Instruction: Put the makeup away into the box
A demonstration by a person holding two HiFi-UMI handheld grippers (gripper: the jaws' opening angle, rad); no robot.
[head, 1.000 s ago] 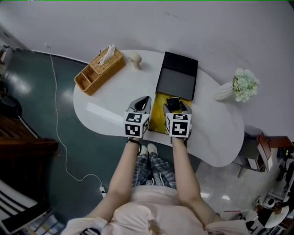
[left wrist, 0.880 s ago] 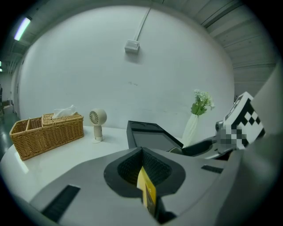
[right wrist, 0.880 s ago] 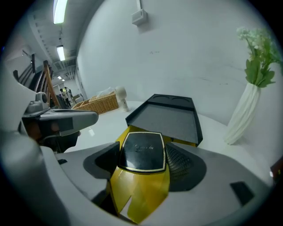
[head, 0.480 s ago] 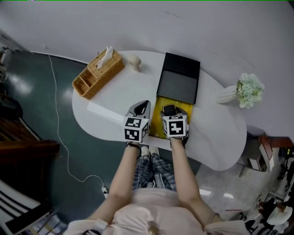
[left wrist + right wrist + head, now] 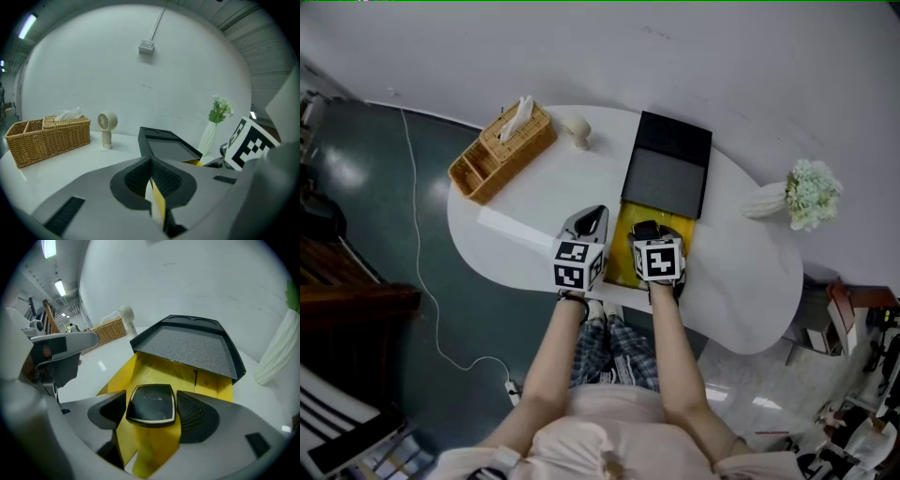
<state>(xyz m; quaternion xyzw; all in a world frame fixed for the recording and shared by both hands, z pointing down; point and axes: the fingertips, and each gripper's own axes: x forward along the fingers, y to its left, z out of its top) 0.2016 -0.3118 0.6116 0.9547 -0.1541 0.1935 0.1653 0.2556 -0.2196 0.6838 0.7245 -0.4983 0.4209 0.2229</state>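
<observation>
Two grippers, one compact, one box

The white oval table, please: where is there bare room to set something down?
Bare patches: the stretch of the white oval table between the wicker basket and the open yellow box, and the right end in front of the white vase. Crowded: the front centre, where the left gripper and the right gripper, gripping a black compact, hover at the box.

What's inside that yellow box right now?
Only bare yellow lining shows in the yellow box. The right tongs hold a black compact over it, hiding the floor beneath.
</observation>
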